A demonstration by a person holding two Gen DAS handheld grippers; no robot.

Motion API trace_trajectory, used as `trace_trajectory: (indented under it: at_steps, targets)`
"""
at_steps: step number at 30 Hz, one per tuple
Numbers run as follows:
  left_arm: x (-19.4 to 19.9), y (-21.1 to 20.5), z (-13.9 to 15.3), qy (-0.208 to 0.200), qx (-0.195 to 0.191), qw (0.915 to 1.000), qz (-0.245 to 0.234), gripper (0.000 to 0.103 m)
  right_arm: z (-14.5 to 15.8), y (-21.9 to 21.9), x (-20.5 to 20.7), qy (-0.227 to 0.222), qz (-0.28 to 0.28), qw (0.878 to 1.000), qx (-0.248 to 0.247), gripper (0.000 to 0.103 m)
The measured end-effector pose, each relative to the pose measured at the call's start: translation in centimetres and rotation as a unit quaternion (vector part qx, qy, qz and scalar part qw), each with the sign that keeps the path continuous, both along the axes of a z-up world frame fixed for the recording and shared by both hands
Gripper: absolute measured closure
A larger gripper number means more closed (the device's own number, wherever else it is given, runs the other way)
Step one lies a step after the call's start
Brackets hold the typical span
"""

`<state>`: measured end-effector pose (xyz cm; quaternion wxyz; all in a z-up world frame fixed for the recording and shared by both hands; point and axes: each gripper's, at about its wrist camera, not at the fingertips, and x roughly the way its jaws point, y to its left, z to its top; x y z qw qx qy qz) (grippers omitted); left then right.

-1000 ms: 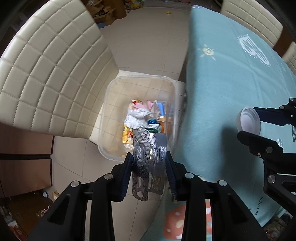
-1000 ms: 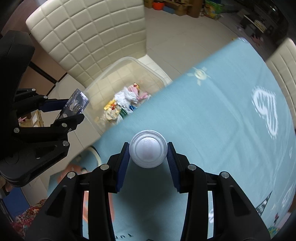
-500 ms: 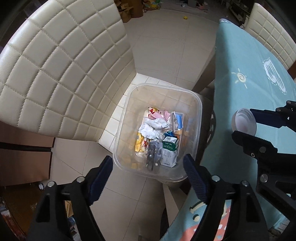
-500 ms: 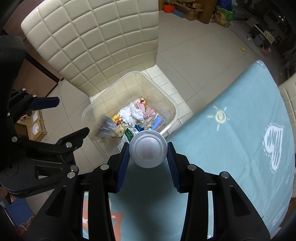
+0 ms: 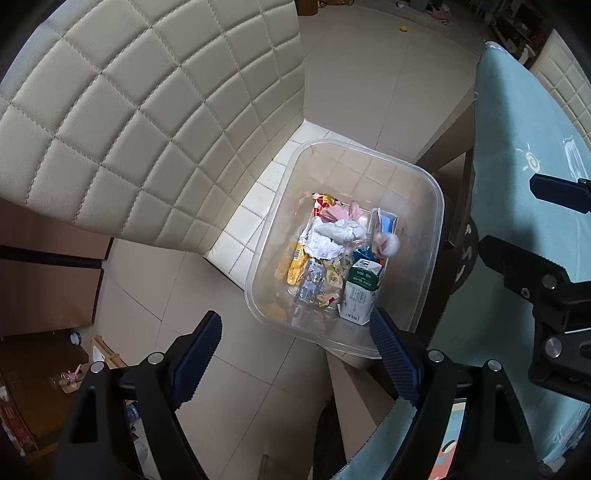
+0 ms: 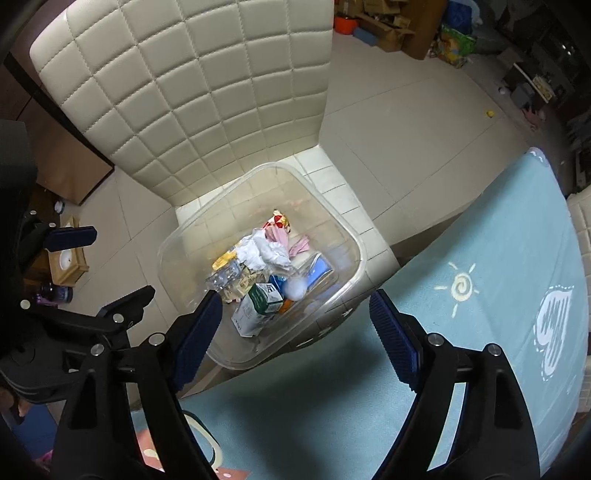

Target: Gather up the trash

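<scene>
A clear plastic bin (image 5: pixel 432 199) stands on a cream chair seat and holds wrappers, crumpled paper, a small green-and-white carton (image 5: pixel 360 291) and a silver blister pack (image 5: pixel 310 282). A white round cup (image 5: pixel 389 243) lies blurred in the bin; it also shows in the right wrist view (image 6: pixel 295 290). My left gripper (image 5: pixel 295 354) is open and empty above the bin's near edge. My right gripper (image 6: pixel 295 332) is open and empty over the bin (image 6: pixel 354 251) and the table edge.
A cream quilted chair back (image 5: pixel 129 122) rises left of the bin. A light blue tablecloth (image 6: pixel 461 350) covers the table to the right. Beige floor tiles (image 5: pixel 369 74) lie beyond. Boxes and clutter sit far back (image 6: pixel 388 26).
The left gripper opened and dropped the blister pack into the bin a second ago. The right gripper has now opened and the white cup has fallen into the bin.
</scene>
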<state>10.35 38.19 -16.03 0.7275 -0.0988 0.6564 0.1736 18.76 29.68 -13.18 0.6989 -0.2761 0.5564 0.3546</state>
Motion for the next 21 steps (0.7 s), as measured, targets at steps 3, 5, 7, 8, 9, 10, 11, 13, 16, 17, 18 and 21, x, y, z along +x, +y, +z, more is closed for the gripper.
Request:
trace_trajectory:
  at_steps: [3,5,7,8,9,10,11,13,16,17,18,21]
  targets:
    - [-0.2,-0.3,0.0,-0.003,-0.001,1.0000,-0.001,0.023,-0.3,-0.9,0.0,0.011,-0.011,1.000,-0.001,0.021]
    - [-0.2,-0.7,0.1,-0.007,0.000,1.0000,-0.004,0.023,-0.4,-1.8,0.0,0.021,-0.024,0.999,0.004,0.021]
    - [-0.2,-1.5,0.5,-0.015,0.000,0.9998,-0.012,0.023,-0.4,-2.8,-0.2,0.027,-0.038,0.999,0.010,0.019]
    - [-0.2,-1.8,0.7,-0.020,0.001,0.9997,-0.015,0.023,-0.2,-3.5,-0.3,0.026,-0.047,0.998,0.015,0.018]
    - [-0.1,-2.2,0.8,-0.023,0.001,0.9996,-0.017,0.023,0.0,-4.2,-0.5,0.024,-0.056,0.998,0.020,0.015]
    - [-0.1,-2.7,1.1,-0.030,0.001,0.9993,-0.021,0.023,0.2,-4.7,-0.7,0.023,-0.062,0.998,0.024,0.013]
    - [-0.2,-3.1,1.5,-0.038,0.000,0.9990,-0.023,0.023,0.4,-5.6,-0.9,0.019,-0.072,0.997,0.029,0.012]
    - [-0.3,-4.3,2.4,-0.061,0.003,0.9978,-0.027,0.023,1.0,-7.4,-1.3,0.010,-0.093,0.995,0.040,0.010]
    - [-0.6,-6.5,4.0,-0.103,0.016,0.9939,-0.036,0.023,2.5,-11.2,-2.2,-0.019,-0.138,0.988,0.068,0.007]
    - [-0.7,-7.2,4.6,-0.119,0.021,0.9918,-0.041,0.023,3.1,-12.4,-2.6,-0.034,-0.152,0.985,0.075,0.007]
    - [-0.8,-8.1,5.3,-0.137,0.027,0.9892,-0.045,0.023,3.8,-13.6,-2.9,-0.053,-0.165,0.982,0.082,0.005]
    - [-1.5,-11.2,8.0,-0.203,0.050,0.9759,-0.062,0.023,6.4,-17.9,-4.4,-0.122,-0.208,0.965,0.100,0.003]
